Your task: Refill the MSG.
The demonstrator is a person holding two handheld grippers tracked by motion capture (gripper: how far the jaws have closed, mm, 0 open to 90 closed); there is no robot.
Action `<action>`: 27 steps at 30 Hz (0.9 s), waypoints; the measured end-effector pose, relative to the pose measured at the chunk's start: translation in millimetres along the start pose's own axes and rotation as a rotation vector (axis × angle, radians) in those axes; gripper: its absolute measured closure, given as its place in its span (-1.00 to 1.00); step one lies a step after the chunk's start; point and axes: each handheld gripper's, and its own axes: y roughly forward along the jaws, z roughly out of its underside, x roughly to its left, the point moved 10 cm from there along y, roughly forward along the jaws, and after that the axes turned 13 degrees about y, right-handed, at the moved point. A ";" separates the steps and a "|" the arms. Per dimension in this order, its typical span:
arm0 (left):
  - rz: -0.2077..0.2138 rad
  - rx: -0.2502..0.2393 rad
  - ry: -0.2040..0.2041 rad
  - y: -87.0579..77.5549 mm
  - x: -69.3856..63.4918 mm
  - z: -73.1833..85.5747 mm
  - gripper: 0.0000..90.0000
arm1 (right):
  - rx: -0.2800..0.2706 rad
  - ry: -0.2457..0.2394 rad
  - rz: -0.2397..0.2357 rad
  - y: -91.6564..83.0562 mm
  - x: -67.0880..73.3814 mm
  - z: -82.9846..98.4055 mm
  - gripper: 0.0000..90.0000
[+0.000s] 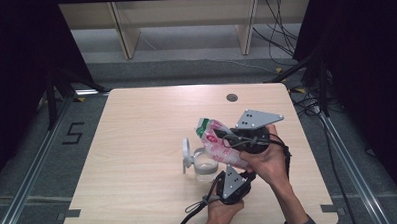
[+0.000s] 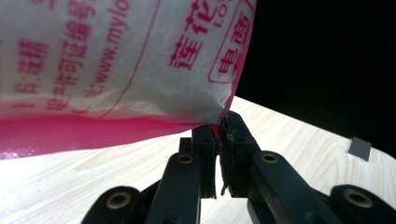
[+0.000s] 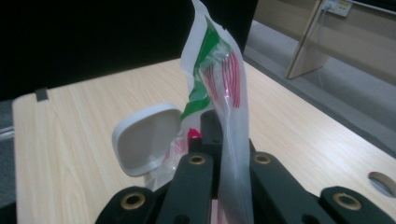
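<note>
Left gripper (image 1: 232, 183) nearest, fingers clamped on bottom corner of white-and-pink bag (image 1: 216, 141), right gripper (image 1: 251, 135) fingers pinching bag side, bag tilted over clear open-lidded container (image 1: 203, 164) on counter (image 1: 137, 144)

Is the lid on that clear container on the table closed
No, in the high view the clear container has its white lid flipped up open beside the bag.

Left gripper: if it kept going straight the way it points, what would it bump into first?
The left gripper is already clamped on the bottom corner of the white and pink bag, so it would push straight into the bag. Beyond that lies the table, though depth is hard to judge.
</note>
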 end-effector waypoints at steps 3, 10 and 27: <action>-0.006 -0.004 0.009 0.4 -1.5 0.1 0.87 | 0.003 0.023 -0.011 -0.5 -1.2 0.6 1.00; -0.017 0.000 -0.024 0.9 -1.5 0.0 0.87 | 0.018 0.012 -0.017 2.2 -2.4 1.4 1.00; -0.028 -0.062 -0.158 6.0 1.5 -7.0 0.87 | 0.049 -0.038 0.002 8.4 2.6 -3.1 1.00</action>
